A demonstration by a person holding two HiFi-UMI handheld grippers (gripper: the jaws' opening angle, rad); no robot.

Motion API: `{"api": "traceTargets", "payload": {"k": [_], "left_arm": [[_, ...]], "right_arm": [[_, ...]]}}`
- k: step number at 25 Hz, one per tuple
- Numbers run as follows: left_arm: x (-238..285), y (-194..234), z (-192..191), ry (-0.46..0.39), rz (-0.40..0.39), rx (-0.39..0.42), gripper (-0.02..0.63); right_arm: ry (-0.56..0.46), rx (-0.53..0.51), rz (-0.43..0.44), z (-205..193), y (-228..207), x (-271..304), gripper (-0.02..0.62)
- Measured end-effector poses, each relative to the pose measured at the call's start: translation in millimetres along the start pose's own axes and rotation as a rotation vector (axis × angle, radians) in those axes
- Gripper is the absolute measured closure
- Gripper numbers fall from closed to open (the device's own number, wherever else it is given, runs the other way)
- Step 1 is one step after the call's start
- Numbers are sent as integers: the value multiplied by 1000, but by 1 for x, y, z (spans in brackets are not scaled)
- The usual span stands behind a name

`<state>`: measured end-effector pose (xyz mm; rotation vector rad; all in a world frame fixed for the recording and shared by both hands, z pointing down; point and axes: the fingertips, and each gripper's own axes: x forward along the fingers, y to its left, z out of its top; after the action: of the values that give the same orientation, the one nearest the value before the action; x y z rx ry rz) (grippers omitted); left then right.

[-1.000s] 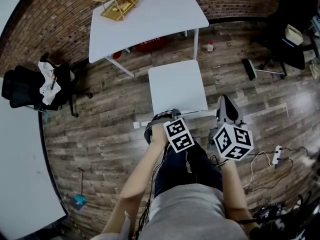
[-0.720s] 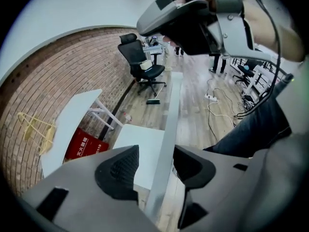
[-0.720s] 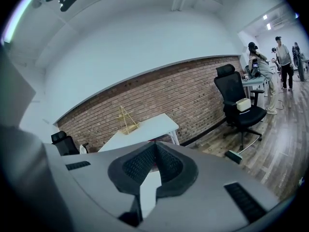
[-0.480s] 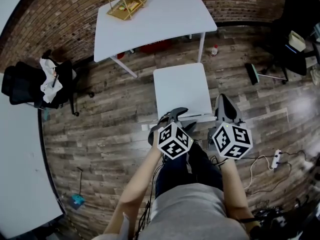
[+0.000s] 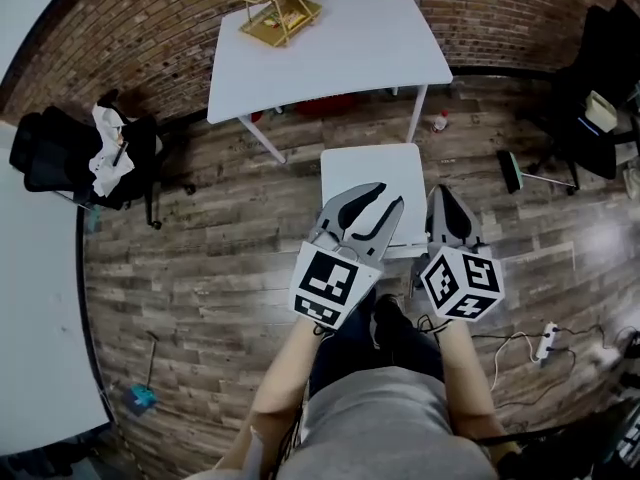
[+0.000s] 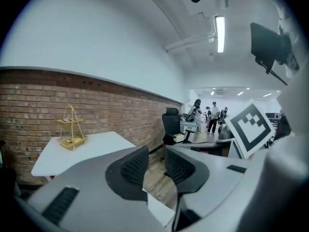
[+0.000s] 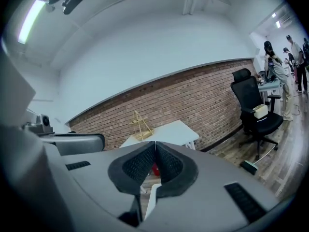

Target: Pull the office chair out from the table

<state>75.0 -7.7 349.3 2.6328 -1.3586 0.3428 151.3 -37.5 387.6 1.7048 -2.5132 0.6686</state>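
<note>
A white chair [image 5: 368, 172] stands on the wood floor, a short way out from the white table [image 5: 340, 48]. My left gripper [image 5: 386, 198] is raised over the chair's near part and points forward. Its jaws are closing, a narrow gap shows between the pads [image 6: 136, 163], and nothing is between them. My right gripper [image 5: 447, 192] hangs at the chair's right near corner. In the right gripper view its pads [image 7: 170, 164] meet with nothing between them. The person's legs show below both grippers.
A gold wire rack [image 5: 278, 3] stands on the table. A black office chair with a white cloth [image 5: 80, 158] is at the left and another black office chair [image 5: 600, 78] at the right. A broom [image 5: 510, 168], a bottle [image 5: 440, 121] and a power strip [image 5: 545, 340] lie on the floor.
My left gripper has risen from the chair's near edge and rolled, and its jaws now point forward over the seat. The right gripper has shifted slightly.
</note>
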Motion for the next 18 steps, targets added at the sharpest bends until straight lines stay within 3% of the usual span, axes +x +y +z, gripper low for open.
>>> {"api": "traceTargets", "payload": {"k": [4,6,10,18], "left_arm": [[-10,18,22,-78,97,-30,535],[-20,32,33,-131,199,-26,589],[-39,52,46,-184,360,-19,591],[-52,68,42,-149,467,-39,591]], "right_arm": [[-28,-21,46,13,21,5,581],[-40,-25,66,19,31,7,581],[-66,-38,109,31,53,9,581],[-109,-91,157,47,81,10,581]]}}
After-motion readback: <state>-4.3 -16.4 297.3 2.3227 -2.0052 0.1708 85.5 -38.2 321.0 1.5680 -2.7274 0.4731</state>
